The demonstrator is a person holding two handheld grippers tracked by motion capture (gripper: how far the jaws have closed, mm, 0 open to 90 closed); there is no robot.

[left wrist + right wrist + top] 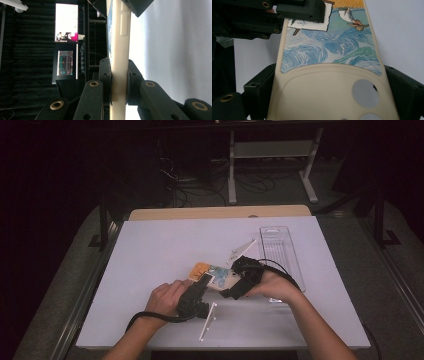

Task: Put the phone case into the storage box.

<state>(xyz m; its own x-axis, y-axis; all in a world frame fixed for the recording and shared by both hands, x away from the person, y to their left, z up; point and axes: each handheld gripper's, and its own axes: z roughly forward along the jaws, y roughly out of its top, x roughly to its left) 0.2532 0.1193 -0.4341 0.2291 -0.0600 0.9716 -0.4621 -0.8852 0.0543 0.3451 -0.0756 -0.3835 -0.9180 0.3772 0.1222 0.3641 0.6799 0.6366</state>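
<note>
A cream phone case (216,274) with a blue swirl painting and an orange end is held just above the white table top between both grippers. My left gripper (206,280) is shut on its thin edge; in the left gripper view the pads squeeze the case (120,45) from both sides at my left gripper (119,75). My right gripper (233,285) is shut across the width of the case's camera-hole end (329,82), one jaw on each long side. In the right gripper view the left gripper (304,10) clamps the far end.
A clear plastic tray (280,247) lies at the right of the white table top (160,250). A white clear packaging piece (241,249) lies behind the case, and a white strip (207,320) lies near the front edge. Lit screens (66,22) stand in the dark room.
</note>
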